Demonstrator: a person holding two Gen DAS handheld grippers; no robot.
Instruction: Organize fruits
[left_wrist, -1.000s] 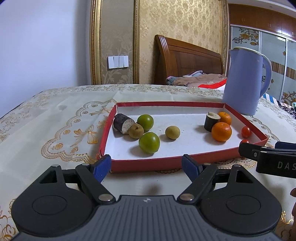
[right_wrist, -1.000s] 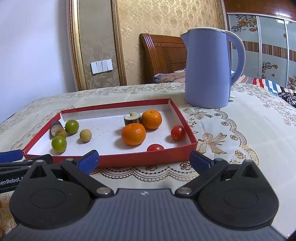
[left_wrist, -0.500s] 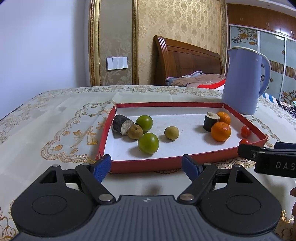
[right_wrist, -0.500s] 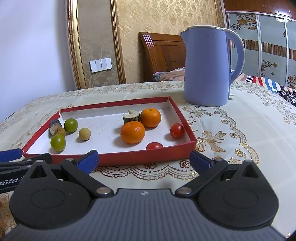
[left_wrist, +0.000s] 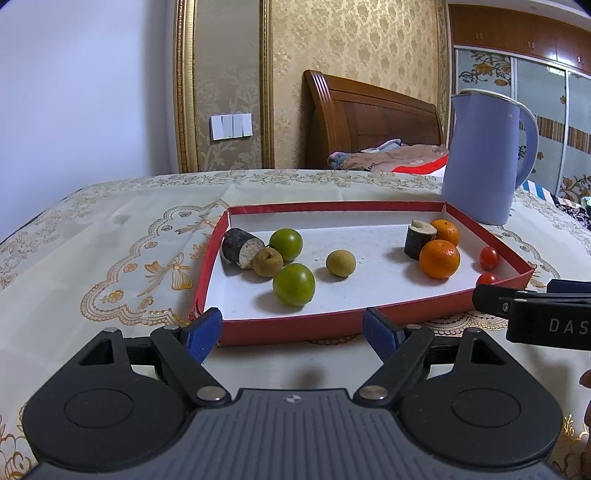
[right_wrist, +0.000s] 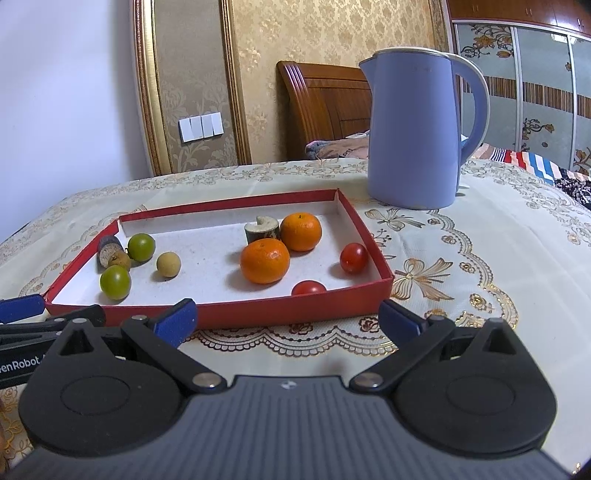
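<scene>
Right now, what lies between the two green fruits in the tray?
In the left wrist view, a small brown fruit lies between the green fruits, slightly left, beside the dark stalk piece.

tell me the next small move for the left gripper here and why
Probably ease the left gripper forward over the red tray's near wall toward the nearest round green fruit. Its jaws are open and empty, short of the tray, and that fruit lies almost straight ahead, apart from the brown round fruit behind it.
</scene>
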